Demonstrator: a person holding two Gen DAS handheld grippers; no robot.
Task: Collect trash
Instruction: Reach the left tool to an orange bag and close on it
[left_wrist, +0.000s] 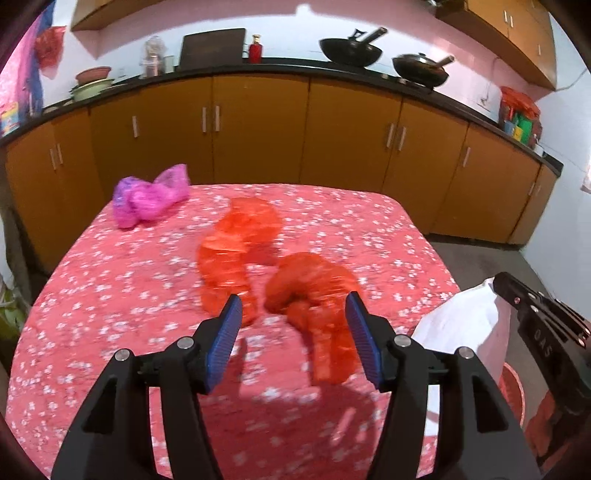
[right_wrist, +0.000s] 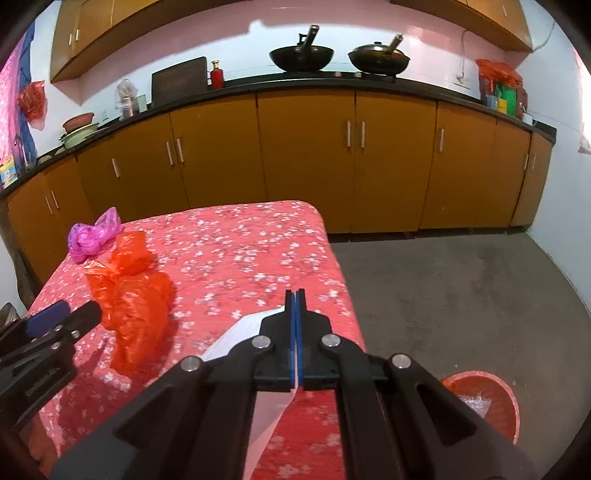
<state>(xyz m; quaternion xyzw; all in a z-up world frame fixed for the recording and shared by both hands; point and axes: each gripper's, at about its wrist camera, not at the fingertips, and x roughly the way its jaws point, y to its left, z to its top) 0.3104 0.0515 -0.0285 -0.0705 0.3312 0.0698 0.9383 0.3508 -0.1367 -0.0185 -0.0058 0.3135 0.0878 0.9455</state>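
Note:
Two crumpled orange plastic bags lie on the table with its red floral cloth (left_wrist: 110, 295): one farther back (left_wrist: 240, 240), one nearer (left_wrist: 310, 291). My left gripper (left_wrist: 294, 301) is open just above the nearer bag, its blue pads either side of it and not pressing. A pink plastic bag (left_wrist: 147, 199) sits at the far left corner. My right gripper (right_wrist: 295, 291) is shut on a white sheet (right_wrist: 251, 325) over the table's right edge. The right wrist view shows the orange bags (right_wrist: 129, 295), the pink bag (right_wrist: 92, 236) and the left gripper (right_wrist: 70, 314).
A red bin (right_wrist: 480, 398) stands on the grey floor (right_wrist: 461, 288) right of the table. Orange cabinets (right_wrist: 303, 158) under a black counter run along the back wall, carrying two black pans (right_wrist: 301, 57) and a red bottle (right_wrist: 217, 75).

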